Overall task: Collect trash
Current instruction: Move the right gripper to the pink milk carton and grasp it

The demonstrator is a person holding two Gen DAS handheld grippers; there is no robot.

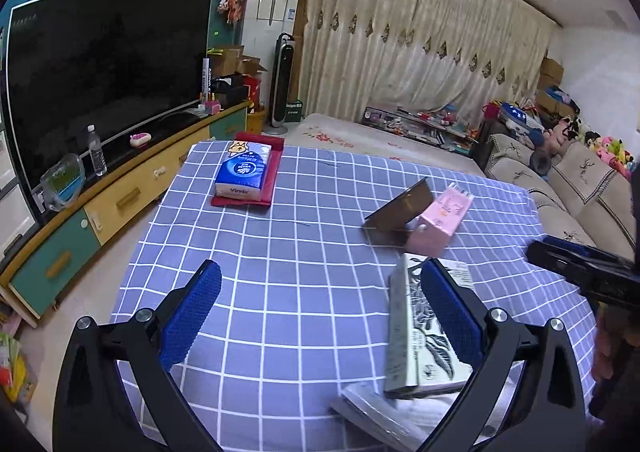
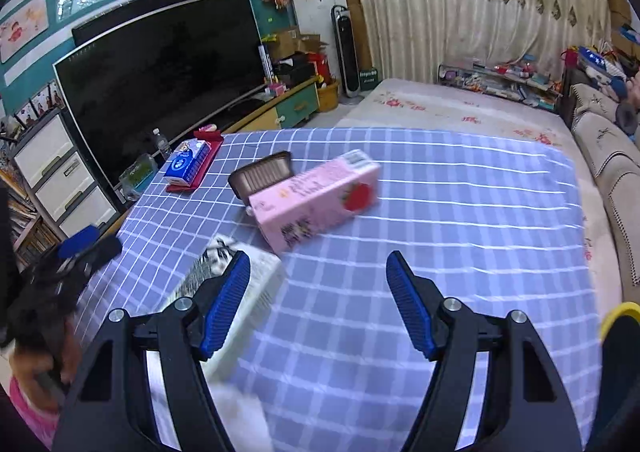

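Blue-and-white checked cloth [image 1: 280, 252] covers the table and fills the middle of both wrist views. At the bottom of the left wrist view the left gripper [image 1: 320, 316] has its blue-padded fingers [image 1: 192, 312] spread wide with nothing between them; its right-hand finger overlaps a pale carton printed with dark leaves [image 1: 416, 336], which lies flat in the lower right of the frame, though contact cannot be told. Above that carton, right of centre, a pink carton [image 1: 440, 221] lies on its side against a dark open tin [image 1: 400, 211]. In the upper left of the cloth a blue tissue pack [image 1: 242, 173] rests on a red tray [image 1: 272, 179]. At the bottom of the right wrist view the right gripper [image 2: 318, 300] is likewise opened wide and holds nothing, with the pink carton just above its fingertips in the frame's centre and the leaf-printed carton behind its left-hand finger. A dark television [image 1: 104, 79] stands at the upper left, and curtains [image 1: 420, 39] hang across the top.
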